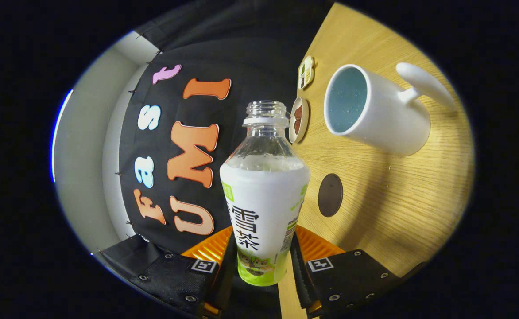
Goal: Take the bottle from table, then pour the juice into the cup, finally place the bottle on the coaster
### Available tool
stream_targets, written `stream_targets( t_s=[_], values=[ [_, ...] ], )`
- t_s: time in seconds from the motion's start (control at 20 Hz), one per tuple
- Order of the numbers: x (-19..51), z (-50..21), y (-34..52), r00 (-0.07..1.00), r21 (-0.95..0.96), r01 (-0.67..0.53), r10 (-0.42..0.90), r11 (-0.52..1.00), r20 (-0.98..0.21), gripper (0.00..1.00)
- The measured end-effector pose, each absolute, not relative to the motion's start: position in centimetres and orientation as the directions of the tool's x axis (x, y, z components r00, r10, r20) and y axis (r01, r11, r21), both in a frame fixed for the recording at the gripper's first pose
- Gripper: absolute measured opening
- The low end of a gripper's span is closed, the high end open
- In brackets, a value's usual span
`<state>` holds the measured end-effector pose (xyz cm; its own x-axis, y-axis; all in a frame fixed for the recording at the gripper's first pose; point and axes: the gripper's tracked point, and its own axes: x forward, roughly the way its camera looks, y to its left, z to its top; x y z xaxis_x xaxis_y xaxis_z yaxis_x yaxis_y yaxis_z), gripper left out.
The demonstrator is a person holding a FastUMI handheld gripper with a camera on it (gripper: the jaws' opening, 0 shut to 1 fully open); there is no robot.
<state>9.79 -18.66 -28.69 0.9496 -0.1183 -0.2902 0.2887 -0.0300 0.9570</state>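
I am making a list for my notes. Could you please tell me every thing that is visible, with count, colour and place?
bottle: 1, clear with white and green label, cap off, held between the fingers
cup: 1, white outside, blue inside, on the table beyond the bottle
coaster: 1, dark brown, round, on the table between bottle and cup
small dishes: 2, pale with dark contents, at the table's far edge
table: 1, light wood
gripper: 1, both fingers press on the bottle's lower part
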Motion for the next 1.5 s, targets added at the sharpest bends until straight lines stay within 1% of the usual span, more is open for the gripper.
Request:
stream_targets(
  t_s=[0.2, 0.75, 1.5],
  values=[
    [10.2, -28.4, -18.8, 0.953, 0.957, 0.262, -0.123, -0.123, -0.277, 0.60],
    [10.4, -28.5, -19.5, 0.952, 0.938, 0.238, -0.129, -0.252, -0.276, 0.60],
    [9.8, -27.9, -20.4, 0.959, 0.928, 0.184, -0.146, -0.324, -0.241, 0.60]
  ],
)
